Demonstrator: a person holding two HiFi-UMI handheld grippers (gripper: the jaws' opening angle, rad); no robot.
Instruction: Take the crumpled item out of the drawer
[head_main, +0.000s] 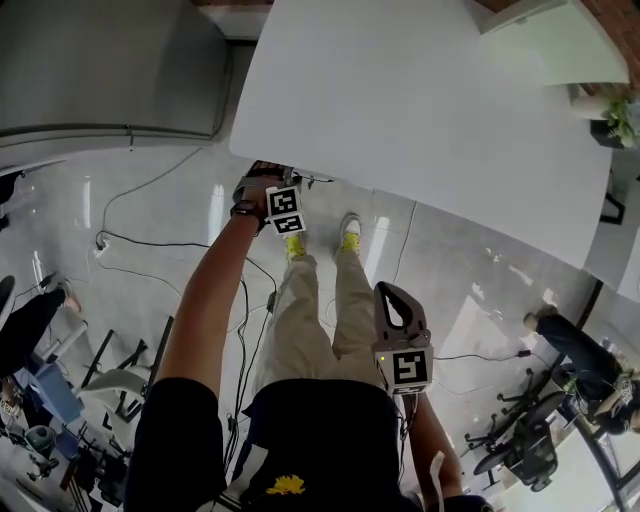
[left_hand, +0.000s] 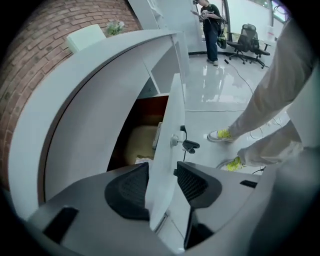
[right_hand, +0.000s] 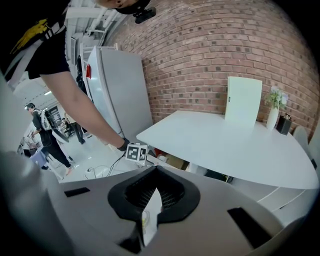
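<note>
The white drawer front (left_hand: 167, 130) stands pulled out edge-on beneath the curved white tabletop (left_hand: 90, 95), with a small key (left_hand: 186, 145) in its lock. Behind it, in the brown drawer space, lies a pale beige crumpled item (left_hand: 140, 142). My left gripper (left_hand: 160, 182) straddles the drawer front's edge; its jaws are open, with a thin gap at the right pad (left_hand: 192, 182). In the head view the left gripper (head_main: 272, 188) reaches under the table's edge. My right gripper (head_main: 390, 295) hangs back by the person's hip, shut (right_hand: 155, 192) and holding nothing.
A grey fridge (head_main: 100, 70) stands left of the table (head_main: 420, 100). Cables (head_main: 130, 240) trail over the glossy floor. The person's legs and yellow-green shoes (head_main: 350, 232) are just before the drawer. Office chairs (head_main: 520, 440) stand at the right. A white board (right_hand: 243, 100) and vase (right_hand: 274, 107) sit on the tabletop.
</note>
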